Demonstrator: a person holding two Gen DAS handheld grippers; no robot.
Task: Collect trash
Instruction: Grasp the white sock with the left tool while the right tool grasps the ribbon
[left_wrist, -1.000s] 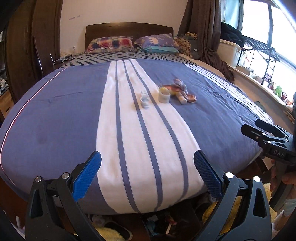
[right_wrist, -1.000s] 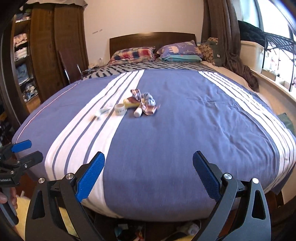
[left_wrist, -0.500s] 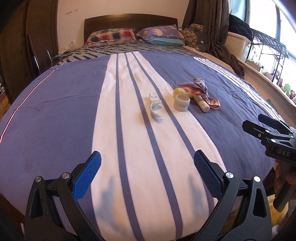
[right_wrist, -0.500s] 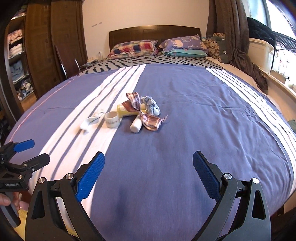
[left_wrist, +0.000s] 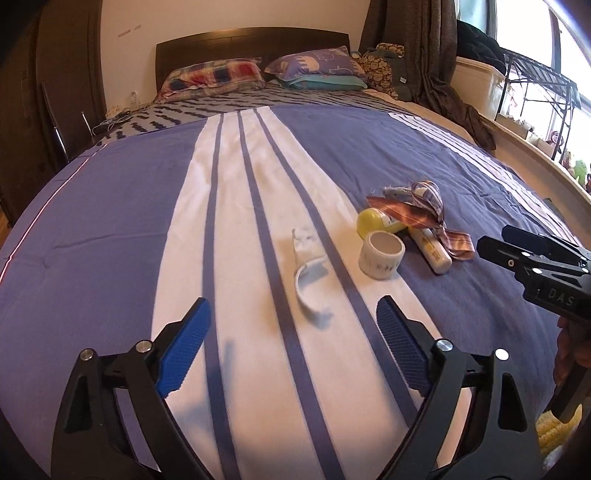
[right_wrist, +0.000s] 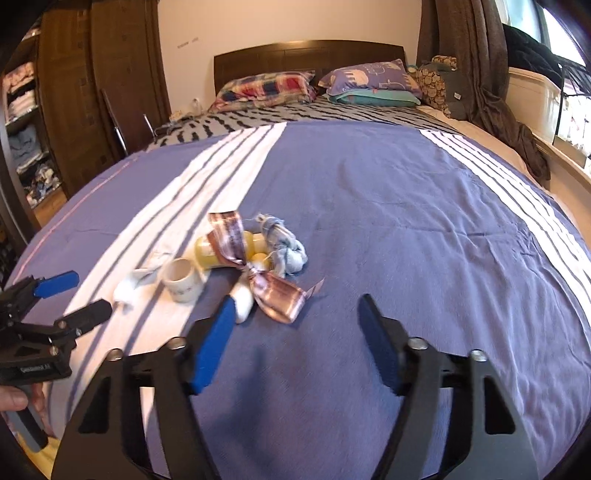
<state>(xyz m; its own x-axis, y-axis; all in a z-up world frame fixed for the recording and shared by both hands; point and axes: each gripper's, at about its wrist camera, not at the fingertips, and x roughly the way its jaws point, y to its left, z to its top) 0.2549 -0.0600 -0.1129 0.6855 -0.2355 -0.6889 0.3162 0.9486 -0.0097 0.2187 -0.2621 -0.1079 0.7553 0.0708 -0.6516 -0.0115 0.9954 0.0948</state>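
Two grippers are held over the foot of the bed, and nothing is gripped by either. The left gripper is seen with its jaws spread wide, though they have just been narrowed slightly; only the cover lies between them. The right gripper is also spread, its jaws having just been drawn in by a good deal, and nothing is between them either.

Just beyond the left gripper a crumpled white wrapper lies on the white stripe. Beside it stands a tape roll, upright on its flat side. Touching or nearly touching the roll are a yellow bottle and a white tube, both lying down. A brown ribbon is draped across them, and a small bundle of blue cloth sits at the far side of the heap. From the right wrist view the heap is found just ahead of the left fingertip.

No bin or bag for the trash is visible in either view. The task is judged to be at its start: every piece is on the cover, nothing has been collected, and the first grasp is not yet made.
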